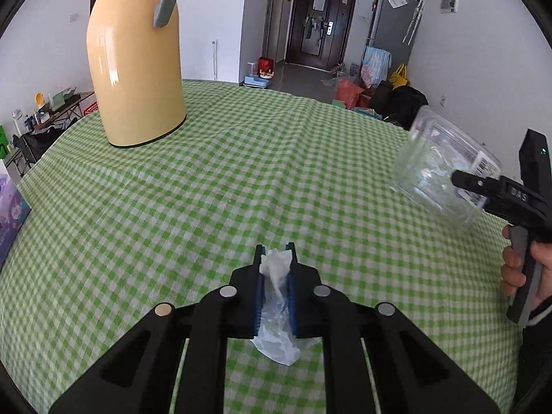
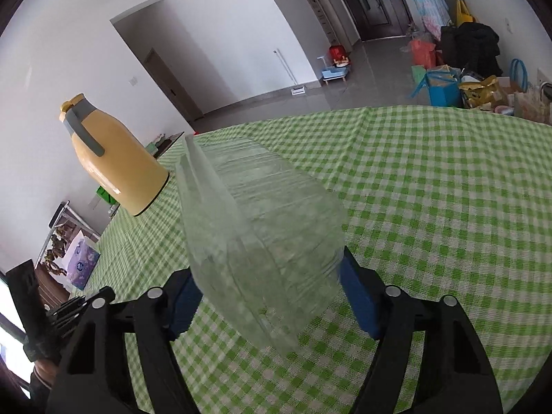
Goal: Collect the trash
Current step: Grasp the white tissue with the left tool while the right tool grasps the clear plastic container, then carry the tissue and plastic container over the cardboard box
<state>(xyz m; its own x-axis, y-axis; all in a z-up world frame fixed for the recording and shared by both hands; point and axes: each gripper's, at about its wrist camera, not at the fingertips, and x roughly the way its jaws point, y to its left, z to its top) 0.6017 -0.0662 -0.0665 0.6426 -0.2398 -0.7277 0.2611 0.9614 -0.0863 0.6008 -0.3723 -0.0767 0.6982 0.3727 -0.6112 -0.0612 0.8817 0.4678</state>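
The left gripper [image 1: 276, 255] is clenched on a crumpled piece of thin white plastic wrap [image 1: 276, 296], which is pinched between its blue-padded fingers [image 1: 259, 296] and hangs out below them, low over the near part of the tabletop [image 1: 241, 172] with its green-and-white checked cloth. The right gripper [image 2: 269, 296] is grasping a clear, ribbed plastic food container [image 2: 262, 238], held tilted and raised above the cloth; its two blue pads [image 2: 358, 296] press against the container's sides. In the left wrist view the same container [image 1: 438, 172] shows at the right edge, lifted clear of the tabletop, with a barcode label on it and the person's right hand [image 1: 531, 269] wrapped around the gripper's grey handle. A tall yellow thermos jug with a grey handle [image 1: 138, 72] stands upright on the far left part of the tabletop, well apart from both grippers. A purple printed box [image 1: 8, 210] sits at the left edge.
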